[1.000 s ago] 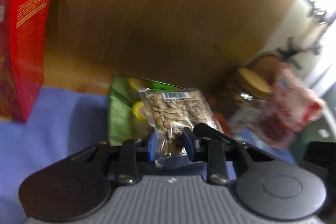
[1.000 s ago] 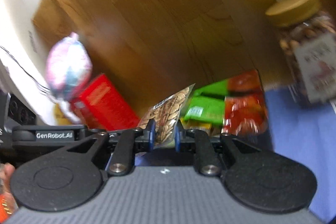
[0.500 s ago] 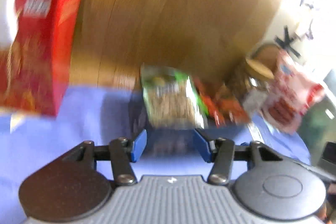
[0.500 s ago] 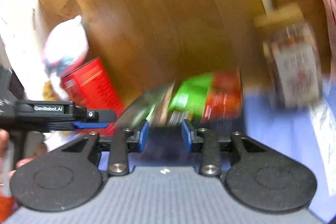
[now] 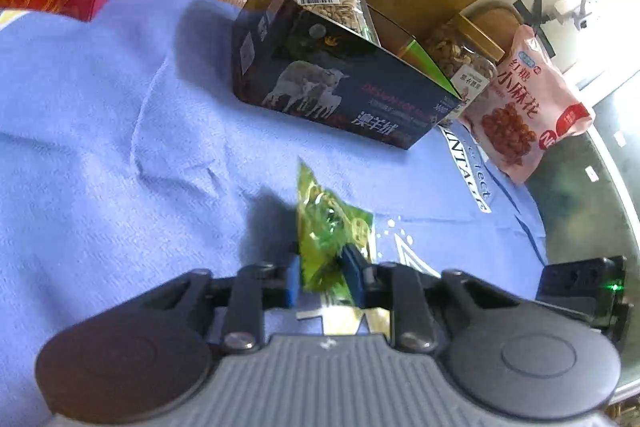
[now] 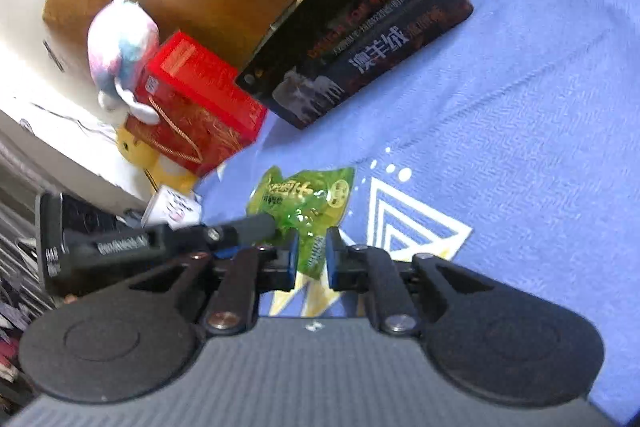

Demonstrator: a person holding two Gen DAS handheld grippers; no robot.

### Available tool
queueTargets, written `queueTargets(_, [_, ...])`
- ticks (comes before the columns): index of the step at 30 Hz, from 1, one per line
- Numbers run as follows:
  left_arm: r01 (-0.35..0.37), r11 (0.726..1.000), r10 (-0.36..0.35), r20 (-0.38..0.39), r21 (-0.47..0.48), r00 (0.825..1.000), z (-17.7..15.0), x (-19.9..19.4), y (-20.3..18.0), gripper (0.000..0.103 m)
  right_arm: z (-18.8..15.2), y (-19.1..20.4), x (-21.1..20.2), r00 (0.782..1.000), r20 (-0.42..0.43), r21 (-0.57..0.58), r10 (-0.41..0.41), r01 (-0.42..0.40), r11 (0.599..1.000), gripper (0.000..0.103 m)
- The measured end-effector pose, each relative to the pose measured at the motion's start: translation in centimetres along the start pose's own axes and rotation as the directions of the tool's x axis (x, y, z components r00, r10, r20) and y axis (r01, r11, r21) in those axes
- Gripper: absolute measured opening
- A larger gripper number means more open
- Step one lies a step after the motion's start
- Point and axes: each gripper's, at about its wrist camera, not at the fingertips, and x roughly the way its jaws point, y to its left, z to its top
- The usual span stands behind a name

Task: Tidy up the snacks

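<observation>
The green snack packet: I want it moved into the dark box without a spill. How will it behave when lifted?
The green snack packet looks crinkled and glossy, so probably floppy and a bit slippery. Both tongs, left and right, have just closed on it, so it may sag between them. It seems light and unlikely to roll.

1. On the dark box (image 6: 360, 43) you can read "NO.1102" and "3800D" near its top edge, with "澳羊绒" in large white characters on the side; the red line above that is too blurred to make out.
2. On the pink bag (image 5: 528, 103) you can read "小麻花".
3. On the blue cloth (image 6: 540, 115) you can read "INTAG" in white capitals, cut off at the frame edge.
4. The left gripper (image 6: 116, 249) carries white lettering, too smeared to read.
</observation>
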Motion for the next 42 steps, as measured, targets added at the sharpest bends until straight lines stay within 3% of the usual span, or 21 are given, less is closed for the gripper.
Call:
queueTargets(2, [0.050,0.997,-0.051,-0.011,-0.063,0.999,-0.1,0.1,0.5,0.015,-0.1,-0.2,-0.3,1.000,0.009,0.007,0.007,-0.007,1.000,0.015])
queueTargets(5, [0.056,0.997,-0.056,-0.001,-0.059,0.998,-0.3,-0.1,-0.1,0.015,-0.1,-0.2,-0.5,1.000,0.017,0.013,0.013,-0.013,1.000,0.021])
queueTargets(9, [0.141,0.987,-0.139,0.040,-0.079,0.990,0.1,-2.0,-0.3,0.015,0.4,0.5,-0.3,0.998,0.067,-0.006,0.012,-0.012,1.000,0.022])
queueTargets(12, [0.205,0.976,-0.199,0.068,-0.081,0.978,0.7,-3.2,-0.7,0.015,0.8,-0.2,-1.2,0.993,0.109,0.042,0.055,-0.060,0.997,0.038])
queueTargets(16, [0.252,0.965,-0.248,0.067,-0.067,0.966,1.1,-3.2,-1.9,0.015,1.7,-0.2,-1.4,0.981,0.106,0.072,0.160,-0.168,0.983,0.038])
queueTargets(18, [0.232,0.972,-0.228,0.081,-0.042,0.970,1.6,-2.9,-2.8,0.015,2.3,0.2,-1.4,0.975,0.111,0.072,0.194,-0.202,0.977,0.023])
queueTargets(20, [0.225,0.974,-0.223,0.088,-0.022,0.971,2.7,-2.6,-3.6,0.015,3.5,1.6,-2.0,0.979,0.150,-0.023,0.141,-0.139,0.990,0.007])
queueTargets(21, [0.218,0.976,-0.217,0.092,-0.009,0.972,3.4,-2.4,-4.2,0.016,4.2,2.3,-2.1,0.978,0.171,-0.068,0.117,-0.107,0.992,0.007])
queueTargets(25, [0.084,0.990,-0.102,0.160,0.112,0.982,7.1,-0.7,-7.3,0.026,8.3,4.4,-1.4,0.967,0.254,-0.190,0.034,0.016,0.982,0.007])
queueTargets(28, [-0.052,0.988,0.021,0.208,0.147,0.978,9.8,2.0,-8.9,0.037,11.0,4.8,0.3,0.946,0.323,-0.258,-0.041,0.129,0.957,0.007])
queueTargets(31, [-0.194,0.963,0.151,0.222,0.187,0.963,11.7,5.4,-9.8,0.051,12.8,5.1,3.1,0.914,0.377,-0.369,-0.151,0.298,0.880,0.009])
queueTargets(33, [-0.278,0.943,0.233,0.232,0.182,0.944,11.9,6.6,-10.0,0.053,12.7,5.4,4.4,0.877,0.426,-0.414,-0.224,0.408,0.814,0.015])
queueTargets(34, [-0.286,0.941,0.240,0.239,0.183,0.941,11.7,6.7,-9.9,0.053,12.4,5.3,4.5,0.871,0.437,-0.426,-0.226,0.422,0.801,0.016])
queueTargets(39, [-0.323,0.932,0.263,0.308,0.165,0.914,8.9,4.6,-9.5,0.053,9.6,4.4,1.8,0.868,0.464,-0.373,-0.175,0.371,0.850,0.016])
queueTargets(42, [-0.373,0.911,0.285,0.385,0.176,0.878,6.5,2.6,-10.4,0.053,7.2,4.2,0.2,0.876,0.457,-0.353,-0.153,0.337,0.873,0.016])
